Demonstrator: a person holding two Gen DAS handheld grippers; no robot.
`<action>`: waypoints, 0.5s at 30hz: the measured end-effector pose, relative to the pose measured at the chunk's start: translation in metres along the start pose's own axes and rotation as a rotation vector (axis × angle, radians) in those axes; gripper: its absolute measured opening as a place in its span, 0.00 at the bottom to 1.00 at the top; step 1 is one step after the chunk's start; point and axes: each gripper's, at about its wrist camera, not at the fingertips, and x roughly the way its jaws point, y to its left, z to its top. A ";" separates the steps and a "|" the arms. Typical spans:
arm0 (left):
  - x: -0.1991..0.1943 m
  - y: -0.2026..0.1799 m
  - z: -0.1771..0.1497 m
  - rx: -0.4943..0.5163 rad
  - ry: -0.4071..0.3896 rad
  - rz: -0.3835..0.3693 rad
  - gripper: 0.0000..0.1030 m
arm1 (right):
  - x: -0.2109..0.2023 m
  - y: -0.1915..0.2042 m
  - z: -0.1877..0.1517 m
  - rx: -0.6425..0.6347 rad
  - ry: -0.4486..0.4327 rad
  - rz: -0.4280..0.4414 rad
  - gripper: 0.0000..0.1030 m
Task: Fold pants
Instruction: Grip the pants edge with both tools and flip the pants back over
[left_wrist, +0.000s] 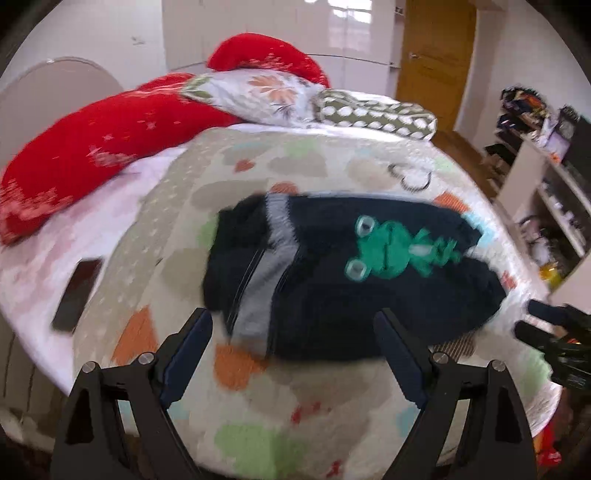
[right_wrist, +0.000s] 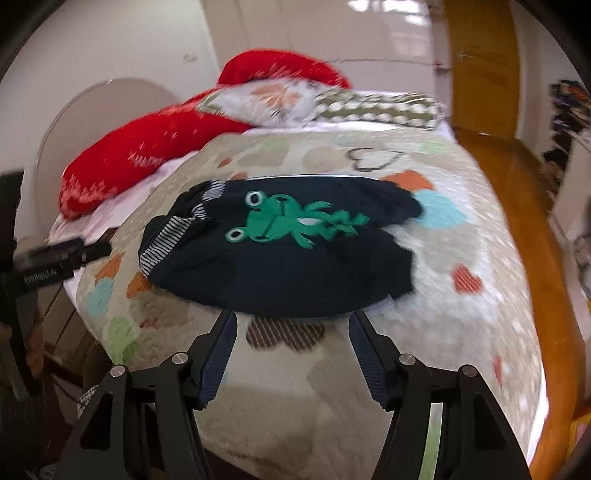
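In the left wrist view, the dark pants are seen lying flat on the bed, spread sideways with the striped waistband at one end and a green frog stitched on the upper side. The left tool is held above the near edge of the pants with its jaws spread wide and nothing pinched between them. A phone is seen on the bed well beyond the waistband end of the pants, and red pillows lie far behind them. In the right wrist view, the pants appear just ahead of the right tool, whose jaws are spread and empty, their tips near the closest hem without any grip being shown. The two legs seem to be laid one beside the other, and the cloth is somewhat rumpled. No fold can be made out yet, so the task is judged to be at its start, with every fold left to be done.
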 end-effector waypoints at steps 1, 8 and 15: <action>0.007 0.003 0.016 0.001 0.003 -0.031 0.86 | 0.009 -0.003 0.015 -0.004 0.016 0.017 0.66; 0.094 0.003 0.099 0.088 0.117 -0.106 0.86 | 0.084 -0.038 0.118 -0.052 0.145 -0.053 0.66; 0.185 0.007 0.140 0.057 0.221 -0.119 0.86 | 0.164 -0.067 0.178 -0.046 0.260 -0.115 0.65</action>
